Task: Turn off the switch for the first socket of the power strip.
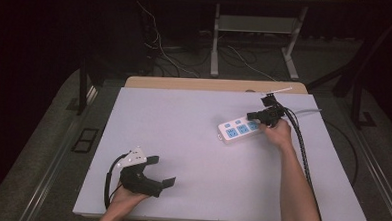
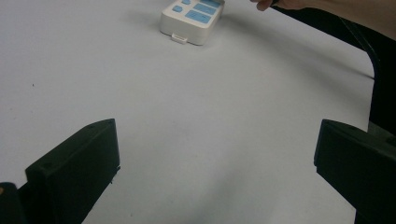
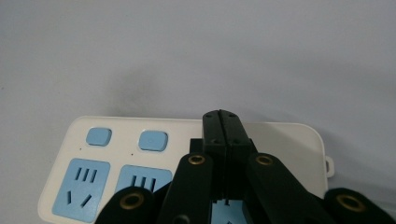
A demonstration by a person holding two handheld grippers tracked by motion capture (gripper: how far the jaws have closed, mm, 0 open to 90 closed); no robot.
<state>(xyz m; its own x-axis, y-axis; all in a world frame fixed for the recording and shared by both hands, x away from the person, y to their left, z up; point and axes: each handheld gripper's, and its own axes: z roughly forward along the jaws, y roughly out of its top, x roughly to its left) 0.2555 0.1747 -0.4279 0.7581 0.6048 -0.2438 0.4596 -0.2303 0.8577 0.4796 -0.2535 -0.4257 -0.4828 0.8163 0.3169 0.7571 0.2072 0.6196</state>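
Looking down from the high view, I see a white power strip [image 1: 239, 128] with blue sockets lying on the far right part of the grey table [image 1: 192, 140]. My right claw [image 1: 264, 116] is right over the strip's right end, and my right hand [image 1: 278, 134] sits just near of it.

In the right gripper view the two black jaws are pressed flat together, with no gap and nothing between them. Their tip hangs over the white top of the power strip, beside the two small blue buttons [image 3: 153, 140] and just past the sockets [image 3: 87, 186]. I cannot tell if the tip is touching the strip or floating a little above it.

My left claw [image 1: 156, 171] is far away, at the near left of the table. Its jaws are spread wide and hold nothing. The left gripper view looks across bare table to the strip's end, well apart from it.

Nobody told me the job, so I am guessing. I think I am at the step of poking something on the strip, maybe a button, with the closed tip. For the next move I would need to line the tip up over one blue button and push down gently. The strip is light, so it might slide.
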